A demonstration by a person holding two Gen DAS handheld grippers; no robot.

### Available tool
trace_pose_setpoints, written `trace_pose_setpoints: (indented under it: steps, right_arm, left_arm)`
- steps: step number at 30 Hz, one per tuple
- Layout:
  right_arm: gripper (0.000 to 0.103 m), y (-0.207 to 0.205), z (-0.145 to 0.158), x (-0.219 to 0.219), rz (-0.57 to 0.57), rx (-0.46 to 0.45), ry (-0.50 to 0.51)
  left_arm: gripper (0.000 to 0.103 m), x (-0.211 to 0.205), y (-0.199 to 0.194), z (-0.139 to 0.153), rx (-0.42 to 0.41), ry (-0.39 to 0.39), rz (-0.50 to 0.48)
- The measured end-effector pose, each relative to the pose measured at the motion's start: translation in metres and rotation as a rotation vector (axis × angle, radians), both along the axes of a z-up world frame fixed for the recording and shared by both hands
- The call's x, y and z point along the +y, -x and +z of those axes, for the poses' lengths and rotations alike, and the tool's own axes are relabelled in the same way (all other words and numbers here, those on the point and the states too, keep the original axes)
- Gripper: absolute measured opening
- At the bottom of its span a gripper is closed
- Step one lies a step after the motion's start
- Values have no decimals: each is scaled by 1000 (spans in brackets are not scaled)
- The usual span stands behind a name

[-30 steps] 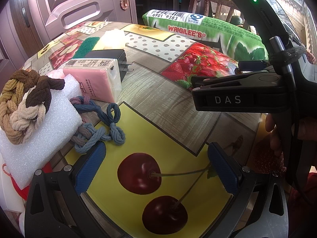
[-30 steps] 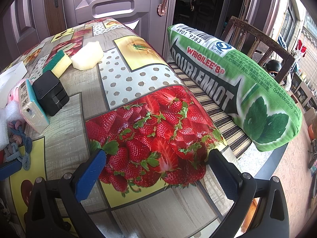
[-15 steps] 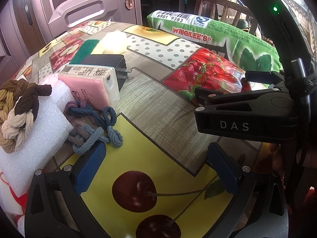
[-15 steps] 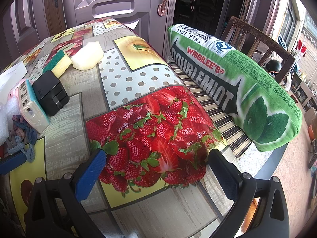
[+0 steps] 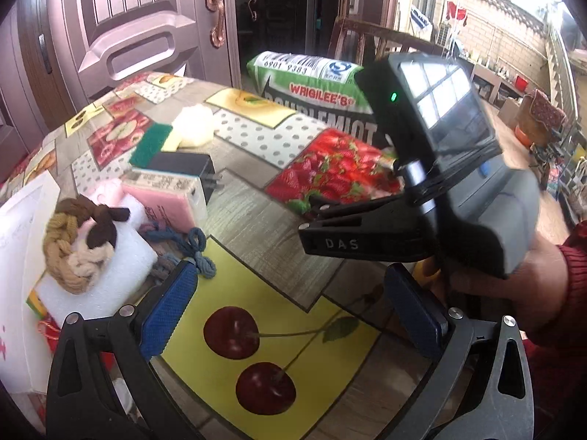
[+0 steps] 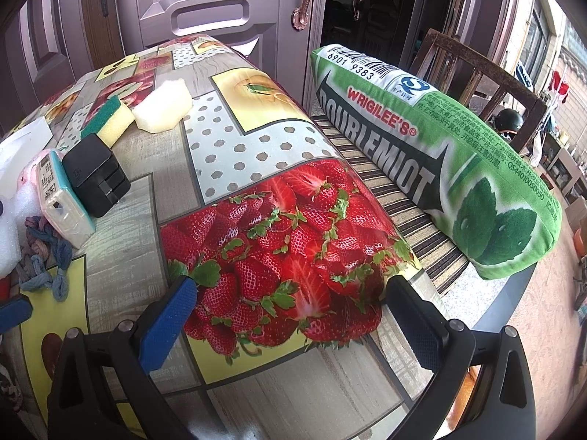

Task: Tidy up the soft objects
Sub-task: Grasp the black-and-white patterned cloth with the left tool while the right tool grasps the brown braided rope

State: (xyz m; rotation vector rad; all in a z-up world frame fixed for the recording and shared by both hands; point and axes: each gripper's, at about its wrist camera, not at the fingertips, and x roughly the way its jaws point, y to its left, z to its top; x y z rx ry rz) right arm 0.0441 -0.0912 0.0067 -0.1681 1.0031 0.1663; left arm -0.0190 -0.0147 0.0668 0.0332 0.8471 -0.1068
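Note:
My left gripper [image 5: 293,311] stands open just above the yellow cherry patch of the table. A blue braided cord [image 5: 187,242] lies right beside its left fingertip. A brown-and-tan braided rope [image 5: 80,249] rests on a white foam block [image 5: 110,278] at the left. Behind them are a pink tissue pack [image 5: 165,198], a green-yellow sponge [image 5: 154,139] and a white sponge [image 5: 194,130]. My right gripper [image 6: 293,315] is open and empty over the strawberry patch. A green pillow [image 6: 440,168] lies on the striped seat beyond the table edge.
A black charger [image 6: 95,179] stands next to the tissue pack [image 6: 62,198]. A wooden chair back [image 6: 477,73] rises behind the pillow. A hand holds the right gripper's black housing [image 5: 367,242] at the right of the left wrist view. Closed doors stand behind the table.
The left wrist view has tilted upward, showing more of the doors, and the right gripper's housing now sits lower and nearer the middle of it. The right wrist view is nearly unchanged.

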Motion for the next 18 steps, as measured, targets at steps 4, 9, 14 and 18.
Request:
trace_pose_setpoints:
  steps: [4, 9, 14, 18]
  right_arm:
    - [103, 2, 19, -11, 3, -34, -69]
    - [103, -2, 48, -7, 118, -89, -190]
    - [103, 12, 45, 26, 404, 4, -230]
    - [103, 32, 39, 55, 540, 0, -180]
  left_arm:
    - [103, 39, 47, 55, -145, 80, 110]
    - [103, 113, 106, 50, -149, 212, 327]
    - [103, 126, 140, 10, 9, 190, 387]
    - [103, 108, 138, -10, 81, 195, 349]
